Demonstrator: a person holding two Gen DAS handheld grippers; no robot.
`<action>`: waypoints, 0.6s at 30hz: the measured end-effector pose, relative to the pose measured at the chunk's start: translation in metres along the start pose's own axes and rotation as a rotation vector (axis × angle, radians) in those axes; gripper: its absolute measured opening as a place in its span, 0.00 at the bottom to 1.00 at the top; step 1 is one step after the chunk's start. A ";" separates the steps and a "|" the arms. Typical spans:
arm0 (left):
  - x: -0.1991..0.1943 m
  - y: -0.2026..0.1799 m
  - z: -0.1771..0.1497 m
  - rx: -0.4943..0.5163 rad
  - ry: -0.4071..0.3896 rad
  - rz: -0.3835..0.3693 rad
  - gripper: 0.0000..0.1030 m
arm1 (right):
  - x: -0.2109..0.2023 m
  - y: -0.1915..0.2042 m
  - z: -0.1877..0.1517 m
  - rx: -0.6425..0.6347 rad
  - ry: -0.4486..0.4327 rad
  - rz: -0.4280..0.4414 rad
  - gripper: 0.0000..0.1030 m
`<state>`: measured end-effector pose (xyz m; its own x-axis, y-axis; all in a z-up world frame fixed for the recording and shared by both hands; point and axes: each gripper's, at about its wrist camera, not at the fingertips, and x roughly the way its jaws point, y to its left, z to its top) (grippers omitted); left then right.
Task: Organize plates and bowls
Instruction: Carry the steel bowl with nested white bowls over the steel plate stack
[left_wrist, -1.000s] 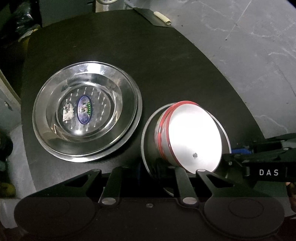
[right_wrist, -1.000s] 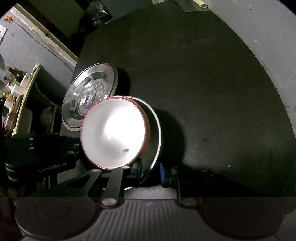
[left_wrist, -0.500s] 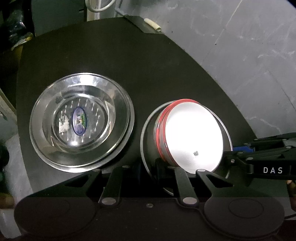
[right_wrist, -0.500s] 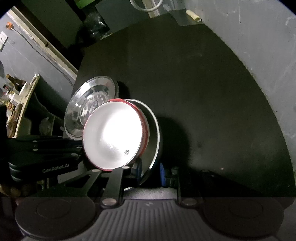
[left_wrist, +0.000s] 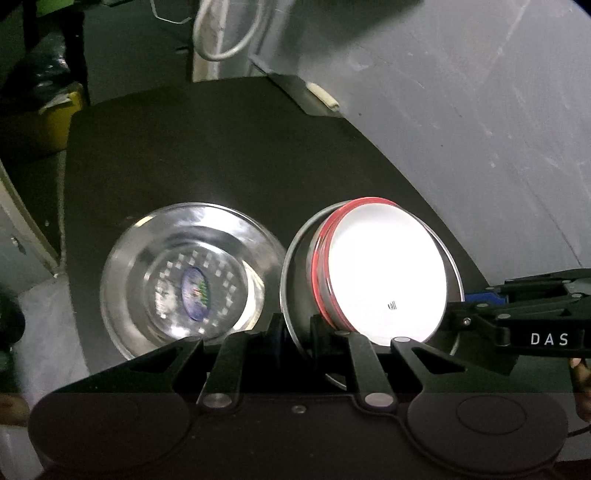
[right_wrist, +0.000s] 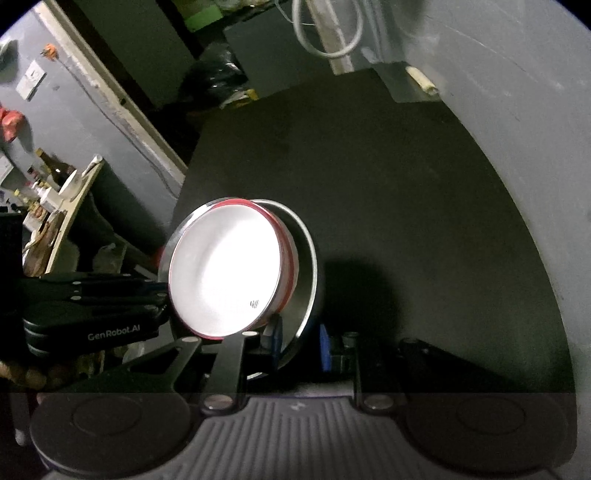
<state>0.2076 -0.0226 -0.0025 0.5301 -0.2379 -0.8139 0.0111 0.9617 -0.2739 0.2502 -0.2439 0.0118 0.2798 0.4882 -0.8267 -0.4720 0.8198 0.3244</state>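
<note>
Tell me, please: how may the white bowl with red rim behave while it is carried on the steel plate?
The white bowl only rests loose on the tilted steel plate, so it may slide. Both look glossy, so probably slippery. Each claw grips only the plate's rim, never the bowl.

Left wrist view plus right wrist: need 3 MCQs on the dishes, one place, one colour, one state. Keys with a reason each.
1. Where is the steel plate with the sticker?
A. flat on the black table
B. in the right gripper
C. leaning on the wall

2. What colour is the band round the white bowl?
A. blue
B. red
C. green

3. How is the steel plate under the bowl held?
A. by no gripper
B. by the left gripper alone
C. by both, left gripper and right gripper, one at each side of its rim

Key: 1 A, it lies alone on the tabletop beside the lifted stack. 2 B, red stripes ring the bowl's rim. 3 C, each wrist view shows its own jaws shut on the rim and the other gripper opposite.
</note>
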 end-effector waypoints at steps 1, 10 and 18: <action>-0.002 0.003 0.001 -0.008 -0.005 0.006 0.14 | 0.002 0.003 0.004 -0.013 0.001 0.005 0.23; -0.019 0.035 -0.001 -0.095 -0.031 0.074 0.14 | 0.023 0.028 0.029 -0.109 0.031 0.059 0.23; -0.018 0.062 0.000 -0.169 -0.022 0.127 0.14 | 0.049 0.050 0.045 -0.168 0.072 0.095 0.23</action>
<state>0.1985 0.0416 -0.0053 0.5364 -0.1118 -0.8365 -0.1979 0.9469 -0.2535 0.2777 -0.1651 0.0078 0.1693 0.5335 -0.8287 -0.6280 0.7064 0.3265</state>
